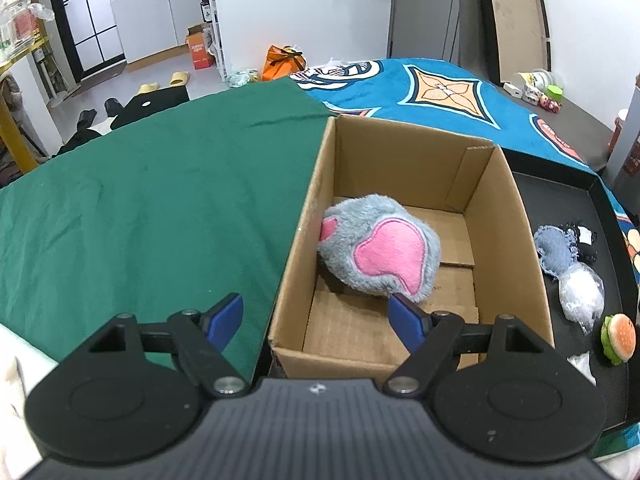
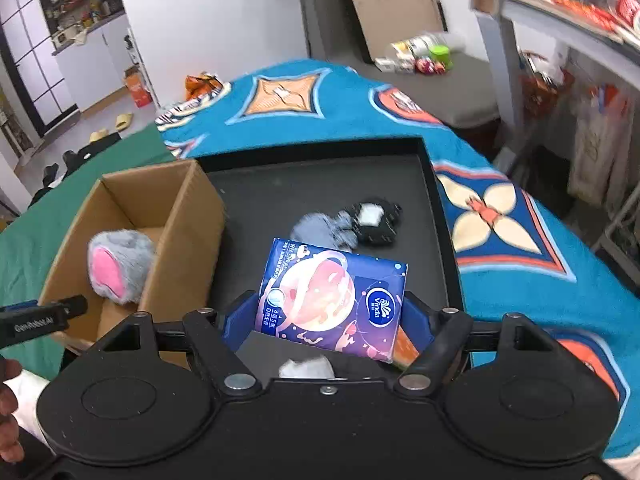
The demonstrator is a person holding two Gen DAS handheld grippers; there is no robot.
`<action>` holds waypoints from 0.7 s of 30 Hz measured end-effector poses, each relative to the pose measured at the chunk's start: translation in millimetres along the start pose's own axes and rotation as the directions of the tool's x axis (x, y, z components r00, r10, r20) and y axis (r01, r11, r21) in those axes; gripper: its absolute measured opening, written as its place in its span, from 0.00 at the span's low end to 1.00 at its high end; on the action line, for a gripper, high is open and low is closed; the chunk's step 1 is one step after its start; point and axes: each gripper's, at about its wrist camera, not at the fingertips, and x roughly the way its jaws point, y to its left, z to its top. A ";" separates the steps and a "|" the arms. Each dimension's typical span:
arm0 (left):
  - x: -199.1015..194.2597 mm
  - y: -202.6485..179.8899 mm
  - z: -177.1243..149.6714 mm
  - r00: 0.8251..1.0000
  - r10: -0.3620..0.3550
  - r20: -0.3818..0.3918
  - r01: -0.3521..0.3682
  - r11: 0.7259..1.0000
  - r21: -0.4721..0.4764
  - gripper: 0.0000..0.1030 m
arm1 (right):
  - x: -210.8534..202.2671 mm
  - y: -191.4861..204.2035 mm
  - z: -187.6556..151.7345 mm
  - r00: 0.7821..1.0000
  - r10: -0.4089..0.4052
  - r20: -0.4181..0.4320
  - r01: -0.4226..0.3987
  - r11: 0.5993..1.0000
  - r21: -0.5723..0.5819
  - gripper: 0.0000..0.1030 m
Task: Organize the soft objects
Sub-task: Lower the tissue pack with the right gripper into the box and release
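A grey and pink plush (image 1: 380, 254) lies inside the open cardboard box (image 1: 508, 216); it also shows in the right wrist view (image 2: 118, 266). My left gripper (image 1: 318, 320) is open and empty over the box's near left corner. My right gripper (image 2: 332, 320) is shut on a blue tissue pack (image 2: 334, 298) and holds it above the black tray (image 2: 320, 184). On the tray lie a grey-blue fabric piece (image 2: 320, 228), a black soft item with a white patch (image 2: 374, 218), a clear bag of white stuffing (image 1: 582, 294) and a burger toy (image 1: 619, 338).
Green cloth (image 1: 140, 208) covers the table left of the box; a blue patterned blanket (image 2: 500, 216) lies behind and right of the tray. Small containers (image 2: 424, 58) stand on a grey surface at the back. A shelf (image 2: 560, 20) stands at the right.
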 end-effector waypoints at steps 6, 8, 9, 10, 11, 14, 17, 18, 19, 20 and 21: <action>-1.3 6.1 0.5 1.000 0.004 0.017 -0.003 1.000 -0.019 0.76 | -2.9 23.4 12.6 0.999 0.033 0.033 -0.031 0.998 -0.063 0.71; -1.7 7.5 0.0 1.000 -0.002 0.022 0.003 1.000 -0.023 0.76 | -2.9 34.1 16.0 0.998 0.045 0.041 -0.041 0.995 -0.096 0.71; -1.7 7.8 -0.5 1.000 -0.002 0.025 0.003 1.000 -0.022 0.76 | -3.2 38.4 17.1 0.998 0.050 0.044 -0.045 0.993 -0.109 0.71; -1.4 8.4 -0.6 1.000 -0.002 0.026 0.003 1.000 -0.021 0.75 | -2.7 43.2 18.6 0.997 0.057 0.046 -0.051 0.991 -0.121 0.71; -0.5 8.4 -0.8 1.000 0.000 0.025 0.001 1.000 -0.022 0.73 | -2.1 47.8 20.1 0.997 0.064 0.048 -0.058 0.990 -0.131 0.72; 1.0 9.5 -1.5 1.000 -0.001 0.027 0.001 1.000 -0.021 0.70 | -0.7 61.6 24.0 0.995 0.082 0.051 -0.073 0.985 -0.157 0.71; -0.7 10.6 -1.5 0.999 0.006 0.044 -0.004 1.000 -0.026 0.65 | 2.2 75.0 27.2 0.994 0.095 0.056 -0.083 0.978 -0.192 0.72; -0.7 11.0 -1.3 0.999 0.006 0.048 -0.004 1.000 -0.027 0.63 | 2.9 78.9 28.0 0.993 0.099 0.058 -0.086 0.976 -0.201 0.72; -0.2 11.4 -1.2 0.999 0.006 0.050 -0.004 1.000 -0.029 0.58 | 3.8 83.3 29.4 0.993 0.104 0.060 -0.090 0.973 -0.212 0.72; 0.8 12.0 -1.2 0.999 0.005 0.051 -0.004 0.999 -0.033 0.53 | 4.8 87.6 30.8 0.992 0.109 0.062 -0.092 0.971 -0.222 0.72; 1.4 12.5 -1.5 0.999 0.004 0.050 -0.002 0.999 -0.035 0.50 | 5.5 91.5 31.3 0.992 0.112 0.064 -0.095 0.969 -0.229 0.72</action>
